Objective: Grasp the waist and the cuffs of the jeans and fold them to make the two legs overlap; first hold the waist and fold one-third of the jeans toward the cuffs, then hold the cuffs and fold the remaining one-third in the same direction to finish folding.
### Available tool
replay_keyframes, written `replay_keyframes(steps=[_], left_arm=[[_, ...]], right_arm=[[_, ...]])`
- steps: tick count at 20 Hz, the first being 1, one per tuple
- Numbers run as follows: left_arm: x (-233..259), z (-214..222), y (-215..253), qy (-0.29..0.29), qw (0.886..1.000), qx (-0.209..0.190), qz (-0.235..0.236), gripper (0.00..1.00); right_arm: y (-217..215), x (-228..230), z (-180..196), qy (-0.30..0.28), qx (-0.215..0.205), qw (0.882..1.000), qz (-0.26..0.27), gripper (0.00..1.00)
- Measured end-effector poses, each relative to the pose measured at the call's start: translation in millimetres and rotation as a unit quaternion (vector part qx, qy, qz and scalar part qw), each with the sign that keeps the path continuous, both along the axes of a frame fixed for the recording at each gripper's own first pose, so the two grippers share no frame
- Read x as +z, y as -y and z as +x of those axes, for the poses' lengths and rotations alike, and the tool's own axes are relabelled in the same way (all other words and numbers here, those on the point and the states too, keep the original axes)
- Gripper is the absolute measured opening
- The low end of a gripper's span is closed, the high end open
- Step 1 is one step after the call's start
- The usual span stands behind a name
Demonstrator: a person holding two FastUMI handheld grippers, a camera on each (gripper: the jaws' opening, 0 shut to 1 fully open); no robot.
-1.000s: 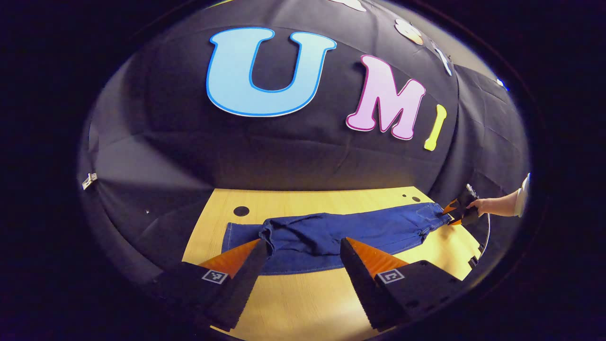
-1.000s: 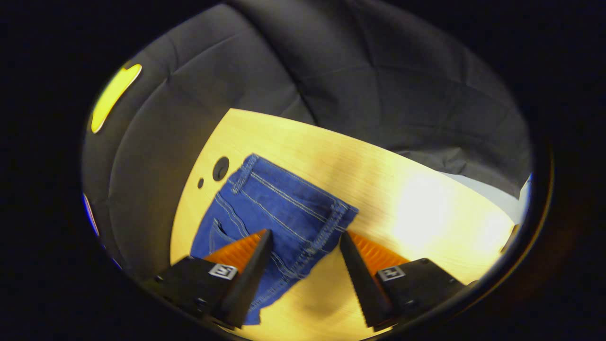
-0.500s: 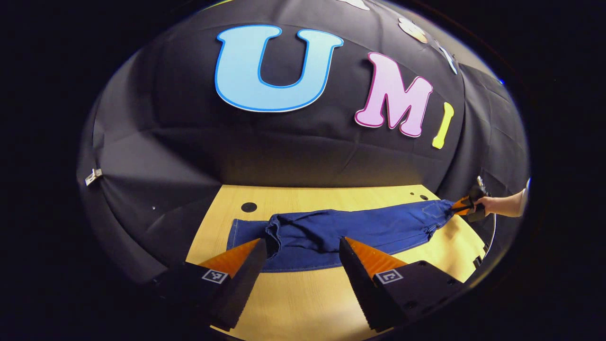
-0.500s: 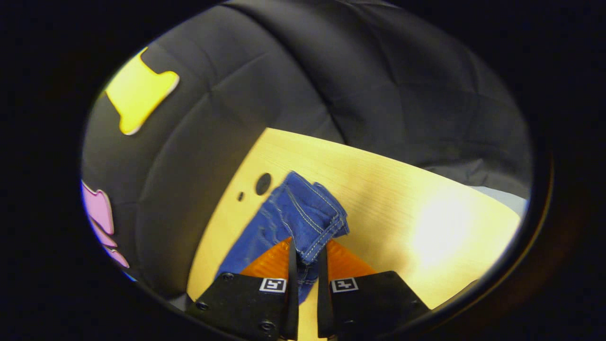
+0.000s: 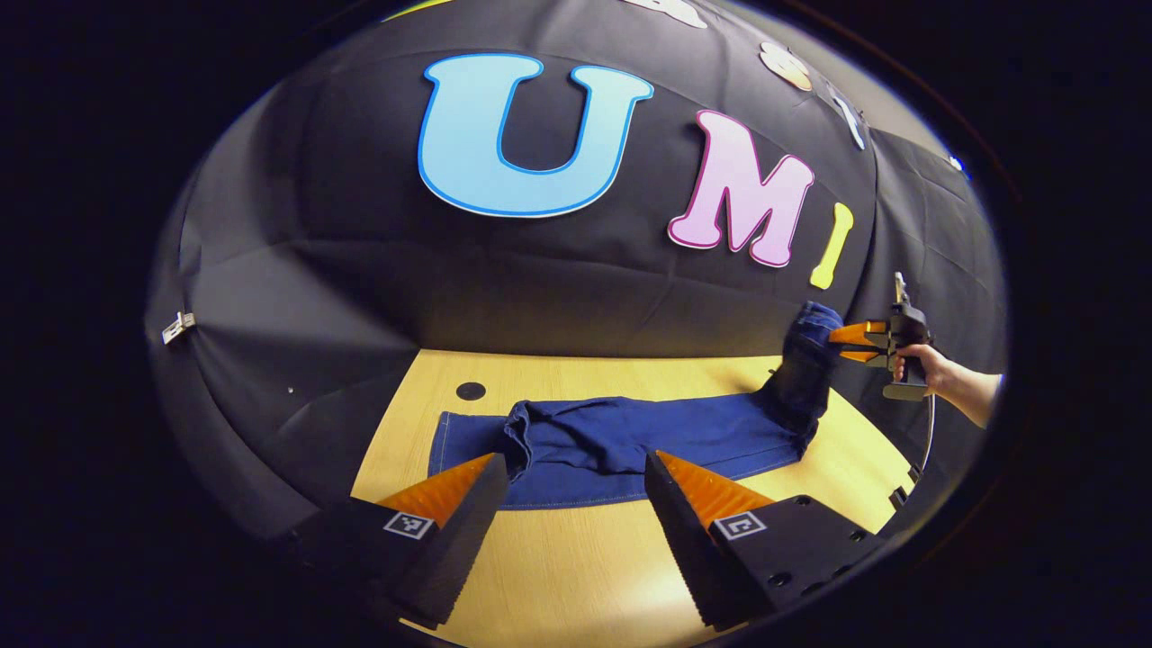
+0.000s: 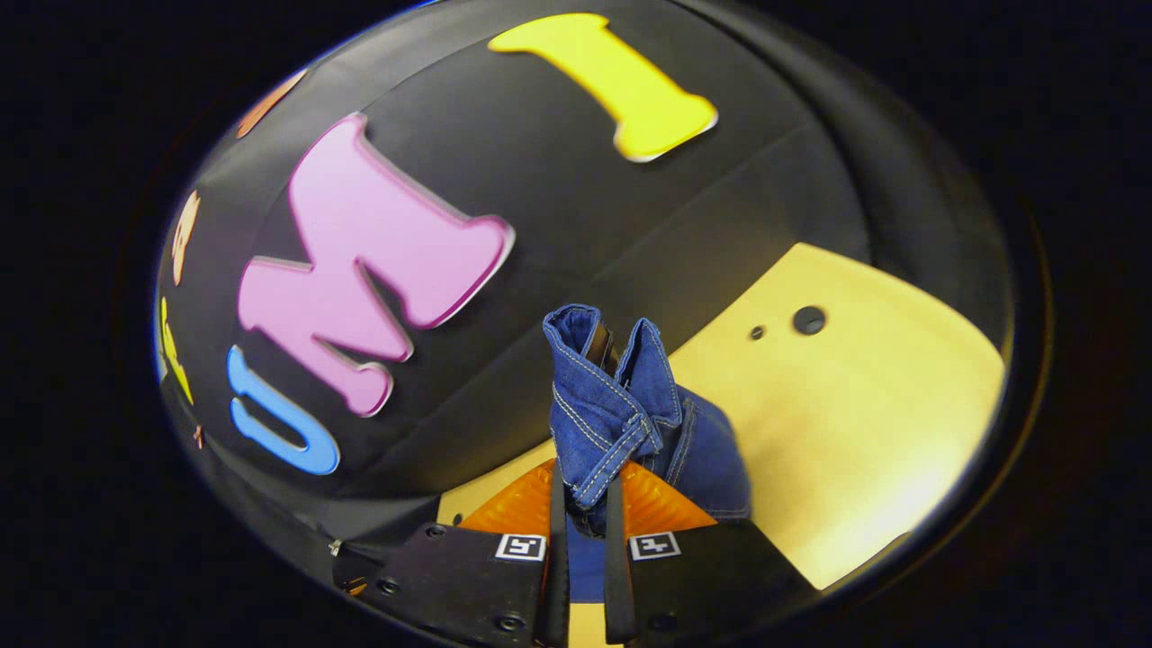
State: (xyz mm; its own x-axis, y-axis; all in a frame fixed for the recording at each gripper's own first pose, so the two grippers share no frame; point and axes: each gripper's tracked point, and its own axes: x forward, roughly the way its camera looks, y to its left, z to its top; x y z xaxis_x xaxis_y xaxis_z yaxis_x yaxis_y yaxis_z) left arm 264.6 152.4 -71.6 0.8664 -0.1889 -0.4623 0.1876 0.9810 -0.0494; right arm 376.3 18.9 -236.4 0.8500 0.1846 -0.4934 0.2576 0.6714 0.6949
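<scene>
One thin pinch: your right hand-held gripper (image 6: 583,504) clamps the jeans (image 5: 621,441) waist; left hand-held gripper (image 5: 571,504) gapes, so denim may slip.

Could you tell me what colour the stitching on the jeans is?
Pale yellowish-white on blue jeans, clearest in the right gripper view.
</scene>
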Motion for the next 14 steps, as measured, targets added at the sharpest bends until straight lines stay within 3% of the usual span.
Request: replay_keyframes(steps=[2, 3, 4, 6, 9, 11, 13, 14], left_arm=[[-0.4, -4.5, 2.1, -0.004, 1.000, 0.002, -0.017, 0.97], [-3.0, -6.5, 3.2, -0.007, 0.999, 0.003, -0.031, 0.97], [-7.2, -7.2, 4.9, -0.016, 0.999, 0.005, -0.047, 0.97], [-24.2, -10.9, 8.9, -0.046, 0.996, 0.014, -0.077, 0.97], [-47.1, -10.1, 11.1, -0.085, 0.988, 0.044, -0.124, 0.97], [-62.7, -7.1, 14.6, -0.108, 0.980, 0.063, -0.157, 0.97], [-79.5, 0.9, 14.5, -0.133, 0.974, 0.079, -0.166, 0.97], [-85.6, 8.3, 12.7, -0.142, 0.972, 0.085, -0.165, 0.97]], right_arm=[[-58.9, -40.2, -6.1, -0.022, 0.043, 0.999, 0.013, 0.19], [-94.3, -66.7, -6.2, -0.044, 0.064, 0.997, 0.014, 0.09], [-114.2, -92.1, -15.8, -0.067, 0.083, 0.994, 0.008, 0.19], [-147.4, -136.5, -23.9, -0.109, 0.112, 0.988, -0.003, 0.19], [-157.4, -129.9, -18.2, -0.101, 0.125, 0.985, 0.061, 0.26], [-161.0, -107.2, -24.9, -0.094, 0.144, 0.980, 0.106, 0.57], [-161.5, -82.0, -39.6, -0.078, 0.176, 0.974, 0.122, 0.73], [-156.5, -69.9, -45.6, -0.063, 0.194, 0.972, 0.118, 0.88]])
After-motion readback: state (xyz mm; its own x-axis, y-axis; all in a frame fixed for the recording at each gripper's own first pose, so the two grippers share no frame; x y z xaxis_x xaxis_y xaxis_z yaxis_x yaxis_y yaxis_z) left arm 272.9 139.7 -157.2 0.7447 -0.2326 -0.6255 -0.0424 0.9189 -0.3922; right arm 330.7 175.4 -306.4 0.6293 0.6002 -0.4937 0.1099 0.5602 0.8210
